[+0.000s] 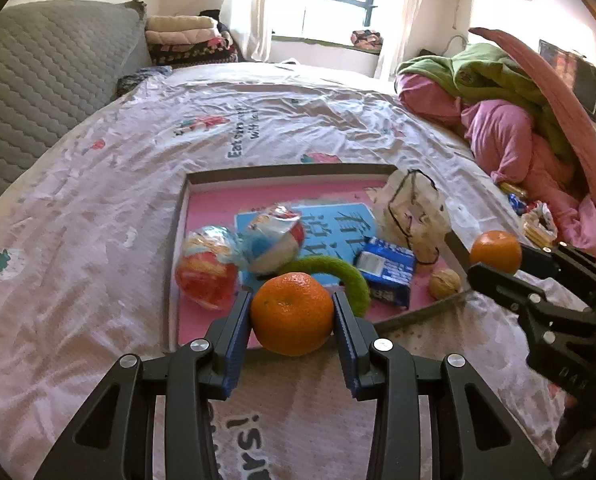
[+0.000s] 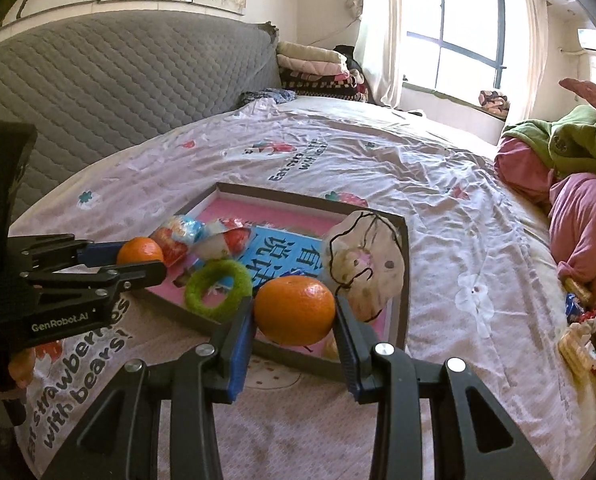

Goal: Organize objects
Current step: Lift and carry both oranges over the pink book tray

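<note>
Sunlit bedroom, and on the bed (image 2: 378,152) lies a shallow box lid (image 1: 178,232) serving as a tray. Already inside: two wrapped snacks, a green felt ring (image 2: 218,285), a blue packet (image 1: 386,270), a walnut (image 1: 444,283) and a printed pouch (image 2: 364,264). The left gripper (image 1: 292,314) clamps a left tangerine (image 1: 292,314) over the lid's near edge; the right gripper (image 2: 294,312) clamps a right tangerine (image 2: 294,309) over its near right corner. Neither fruit is set down yet. More snacks (image 2: 582,336) lie near the bed's right edge, so I'd judge the job past halfway.
</note>
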The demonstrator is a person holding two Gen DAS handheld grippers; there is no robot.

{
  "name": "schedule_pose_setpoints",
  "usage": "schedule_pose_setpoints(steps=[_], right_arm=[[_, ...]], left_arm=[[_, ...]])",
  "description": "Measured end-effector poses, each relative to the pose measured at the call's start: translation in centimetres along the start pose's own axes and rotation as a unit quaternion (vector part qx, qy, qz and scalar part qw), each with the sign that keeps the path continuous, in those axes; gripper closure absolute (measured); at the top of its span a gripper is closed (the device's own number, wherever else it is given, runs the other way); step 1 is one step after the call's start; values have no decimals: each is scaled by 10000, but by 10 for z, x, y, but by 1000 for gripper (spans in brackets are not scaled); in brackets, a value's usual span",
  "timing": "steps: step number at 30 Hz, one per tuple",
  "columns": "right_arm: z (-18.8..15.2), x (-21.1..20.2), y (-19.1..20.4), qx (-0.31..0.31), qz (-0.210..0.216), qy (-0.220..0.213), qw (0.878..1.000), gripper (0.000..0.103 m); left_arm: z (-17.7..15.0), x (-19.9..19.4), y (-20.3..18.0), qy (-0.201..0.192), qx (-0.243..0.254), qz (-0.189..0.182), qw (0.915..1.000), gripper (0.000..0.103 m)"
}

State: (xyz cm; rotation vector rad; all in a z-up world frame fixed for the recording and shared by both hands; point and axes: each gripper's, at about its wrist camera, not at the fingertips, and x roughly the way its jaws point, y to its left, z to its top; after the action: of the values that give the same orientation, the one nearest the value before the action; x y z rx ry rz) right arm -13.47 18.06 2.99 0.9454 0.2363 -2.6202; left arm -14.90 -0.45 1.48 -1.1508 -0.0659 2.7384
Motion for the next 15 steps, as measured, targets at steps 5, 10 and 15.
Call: schedule_pose_setpoints(steps=[5,10,15], right_arm=[[7,6,-8,19,-61,-13,10000,64],[14,17,-15,44,-131,-24,9999,64],[15,26,-19,50,-144,0,9999,64]], left_arm=[[7,2,15,-53,-51,155,9999,62],[11,10,33,-25,-126,279,9995,62],[10,21,42,22,-147,365,9992,62]])
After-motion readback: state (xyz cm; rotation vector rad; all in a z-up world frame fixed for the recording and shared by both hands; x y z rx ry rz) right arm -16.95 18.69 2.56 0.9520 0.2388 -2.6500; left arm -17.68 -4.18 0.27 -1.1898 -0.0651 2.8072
